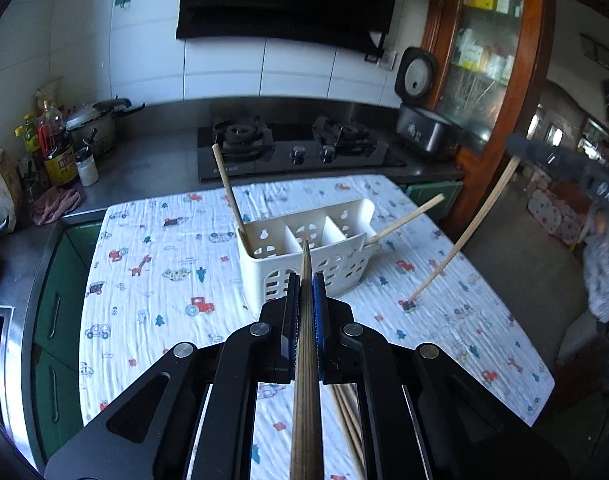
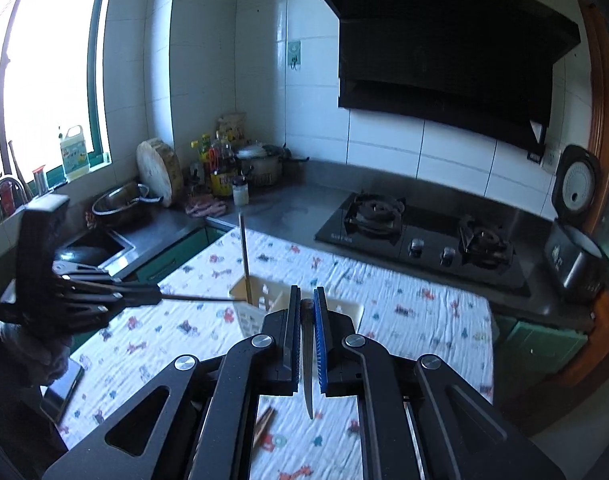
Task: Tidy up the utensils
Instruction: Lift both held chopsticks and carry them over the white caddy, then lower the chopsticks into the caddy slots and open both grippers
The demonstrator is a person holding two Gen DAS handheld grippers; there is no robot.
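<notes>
A white three-compartment utensil holder (image 1: 308,252) stands on the patterned tablecloth (image 1: 152,280). One chopstick (image 1: 229,196) stands in its left compartment; another (image 1: 408,218) leans at its right end. My left gripper (image 1: 305,280) is shut on a chopstick (image 1: 305,340) whose tip reaches the holder's middle compartment. My right gripper (image 2: 305,296) is shut on a chopstick (image 2: 307,364); in the left wrist view that chopstick (image 1: 464,236) slants down onto the cloth right of the holder. The holder (image 2: 248,304) and my left gripper (image 2: 160,296) show in the right wrist view.
Several loose chopsticks (image 1: 350,412) lie on the cloth under my left gripper. A gas hob (image 1: 296,148) sits behind the table, a rice cooker (image 1: 424,128) at the right, bottles (image 1: 58,148) and a pot at the left. A phone (image 2: 62,392) lies at the cloth's left edge.
</notes>
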